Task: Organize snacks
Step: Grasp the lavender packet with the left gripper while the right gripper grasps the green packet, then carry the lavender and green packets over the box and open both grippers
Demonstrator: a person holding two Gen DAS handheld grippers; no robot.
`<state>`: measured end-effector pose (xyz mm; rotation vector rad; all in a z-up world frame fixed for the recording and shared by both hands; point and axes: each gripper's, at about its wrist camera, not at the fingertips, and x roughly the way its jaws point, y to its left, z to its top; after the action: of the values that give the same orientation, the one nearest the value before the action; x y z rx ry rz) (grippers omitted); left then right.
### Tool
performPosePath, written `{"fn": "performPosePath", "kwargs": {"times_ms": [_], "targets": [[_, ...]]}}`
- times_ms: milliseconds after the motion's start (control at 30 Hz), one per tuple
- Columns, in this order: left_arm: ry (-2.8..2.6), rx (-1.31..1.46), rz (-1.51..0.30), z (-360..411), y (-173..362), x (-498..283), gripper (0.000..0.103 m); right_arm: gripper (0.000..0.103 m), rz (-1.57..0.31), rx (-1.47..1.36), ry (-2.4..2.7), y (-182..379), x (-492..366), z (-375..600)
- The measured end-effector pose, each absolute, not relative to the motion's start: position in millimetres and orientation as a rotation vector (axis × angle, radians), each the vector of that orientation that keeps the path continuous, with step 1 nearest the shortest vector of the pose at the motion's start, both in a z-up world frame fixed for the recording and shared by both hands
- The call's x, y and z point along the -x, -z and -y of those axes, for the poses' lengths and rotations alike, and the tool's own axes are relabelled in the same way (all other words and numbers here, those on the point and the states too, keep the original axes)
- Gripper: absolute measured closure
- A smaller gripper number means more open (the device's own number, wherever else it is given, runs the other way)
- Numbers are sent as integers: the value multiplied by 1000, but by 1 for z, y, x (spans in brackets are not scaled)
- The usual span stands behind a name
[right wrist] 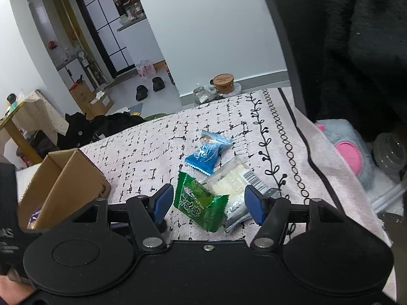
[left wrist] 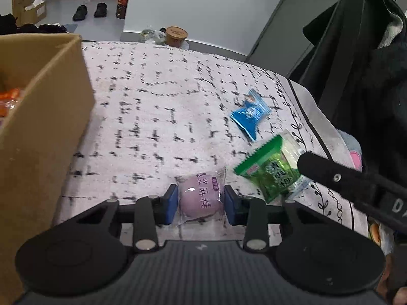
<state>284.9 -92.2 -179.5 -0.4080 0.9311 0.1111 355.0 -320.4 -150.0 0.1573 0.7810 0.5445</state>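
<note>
My left gripper (left wrist: 199, 200) is shut on a purple mochi packet (left wrist: 199, 198), its blue pads pressing both sides, just above the patterned cloth (left wrist: 152, 101). My right gripper (right wrist: 208, 200) is open; a green snack packet (right wrist: 201, 203) and a clear white wafer packet (right wrist: 234, 180) lie between its pads (right wrist: 161, 199). A blue snack packet (right wrist: 207, 151) lies just beyond them. The green packet (left wrist: 269, 170) and blue packet (left wrist: 250, 113) also show in the left wrist view, to the right of my left gripper. A cardboard box (left wrist: 43, 117) stands at the left with orange packets inside.
The box also shows at the lower left of the right wrist view (right wrist: 63, 185). A grey-pink plush toy (right wrist: 348, 150) lies off the cloth's right edge. Dark clothing (left wrist: 376, 76) hangs at the right. A paper cup (right wrist: 223, 82) stands beyond the far edge.
</note>
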Motion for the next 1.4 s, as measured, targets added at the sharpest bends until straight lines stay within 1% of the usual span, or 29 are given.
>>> {"fn": "performPosePath", "kwargs": {"times_ms": [267,333,533,567,600,633,700,933,1400], "targets": [[-147,396,-910,75,168,-275,67,40,-754,-117,-561,149,-360,305],[-152,393,-908,72,166,-274,67,36,-747,-110,-576,150,-363,299],[-163,391,-907,64,162,-269,66,34,-783,-58,-580,167,-362,288],[-164,390,-907,63,163,-268,66,35,-779,-39,-581,166,-360,286],[-166,389,-907,63,163,-267,66,45,-785,-26,-583,166,-359,284],[-168,389,-907,62,163,-266,66,66,-799,-27,-589,166,-359,284],[-170,391,-906,61,163,-265,66,66,-831,-51,-594,167,-359,286],[-170,388,-880,58,151,-259,66,68,-804,-88,-572,154,-347,292],[-162,393,-776,47,95,-237,66,68,-729,-177,-574,105,-328,287]]}}
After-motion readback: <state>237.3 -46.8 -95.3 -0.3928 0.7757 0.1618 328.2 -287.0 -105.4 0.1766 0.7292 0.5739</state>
